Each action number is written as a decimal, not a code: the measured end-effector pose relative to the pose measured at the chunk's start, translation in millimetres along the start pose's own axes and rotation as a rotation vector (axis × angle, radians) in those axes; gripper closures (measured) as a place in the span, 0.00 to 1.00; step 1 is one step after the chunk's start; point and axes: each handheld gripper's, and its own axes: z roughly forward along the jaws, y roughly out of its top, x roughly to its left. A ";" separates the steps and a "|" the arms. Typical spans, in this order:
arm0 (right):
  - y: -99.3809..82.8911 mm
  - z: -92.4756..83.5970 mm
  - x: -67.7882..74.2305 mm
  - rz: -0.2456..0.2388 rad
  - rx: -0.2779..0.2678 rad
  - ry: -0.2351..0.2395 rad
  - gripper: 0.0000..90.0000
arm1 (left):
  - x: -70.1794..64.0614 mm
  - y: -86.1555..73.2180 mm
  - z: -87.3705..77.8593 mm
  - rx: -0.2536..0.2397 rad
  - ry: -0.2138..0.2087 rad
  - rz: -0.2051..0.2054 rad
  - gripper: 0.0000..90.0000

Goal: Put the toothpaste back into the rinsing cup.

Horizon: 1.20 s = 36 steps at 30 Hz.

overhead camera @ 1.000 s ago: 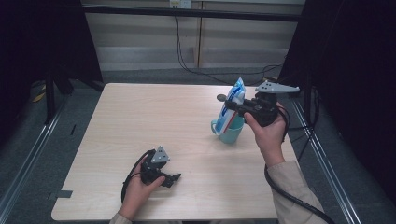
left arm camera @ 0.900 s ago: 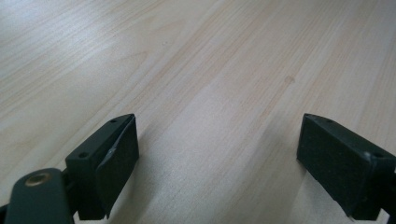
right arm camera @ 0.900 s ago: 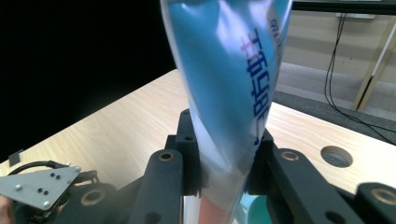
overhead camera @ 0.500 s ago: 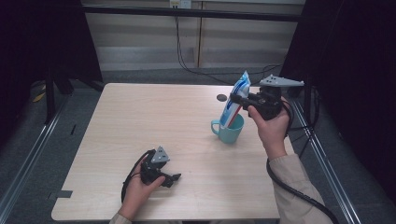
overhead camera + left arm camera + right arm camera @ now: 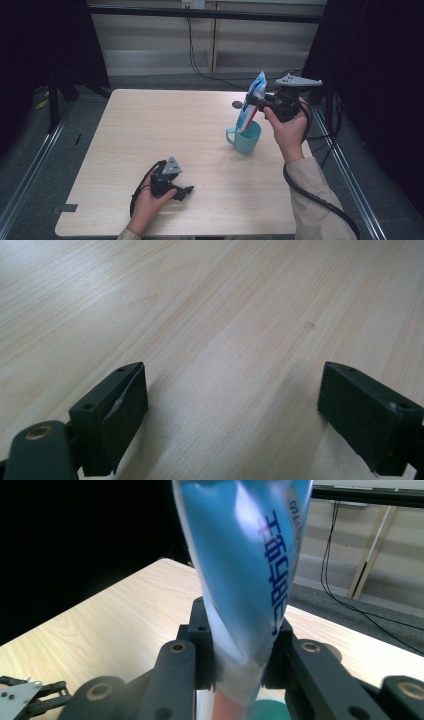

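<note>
A blue and white toothpaste tube (image 5: 252, 102) stands nearly upright with its lower end inside a teal mug (image 5: 244, 138) at the table's right. My right gripper (image 5: 254, 101) is shut on the tube's middle, held by a hand above the mug. In the right gripper view the tube (image 5: 250, 570) rises between the black jaws, pinched by both pads, and the mug's rim (image 5: 270, 711) shows below. My left gripper (image 5: 186, 190) rests on the table near the front edge, jaws wide open. In the left gripper view its fingers (image 5: 117, 415) bracket bare wood.
The light wooden table (image 5: 150, 130) has open room across its left and middle. A small dark round mark (image 5: 237, 104) lies behind the mug. Cables trail off the right edge. Dark frame posts and a metal rail border the table.
The right gripper has lifted the tube higher and moved it right and back, so it stands more upright over the mug. The left gripper has not moved.
</note>
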 end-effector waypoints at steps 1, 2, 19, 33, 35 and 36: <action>-0.2 0.6 -0.7 -0.002 0.000 -0.005 0.81 | 0.0 0.0 0.0 0.002 -0.001 0.001 0.14; -0.7 1.3 -2.6 0.000 0.004 -0.015 0.81 | 0.0 0.0 0.0 0.000 0.000 0.000 0.14; -4.9 8.0 -15.3 0.007 0.005 -0.069 0.81 | 0.0 0.0 0.0 0.000 0.000 -0.001 0.14; -25.1 19.5 -21.2 0.020 0.045 -0.095 0.81 | -0.1 -0.1 0.3 -0.003 0.002 0.000 0.14; -27.7 21.6 -21.5 0.015 0.054 -0.099 0.81 | -0.1 -0.1 0.3 -0.003 0.002 0.000 0.14; -29.0 22.7 -22.0 0.017 0.056 -0.103 0.81 | -0.1 -0.1 0.3 -0.003 0.002 0.000 0.14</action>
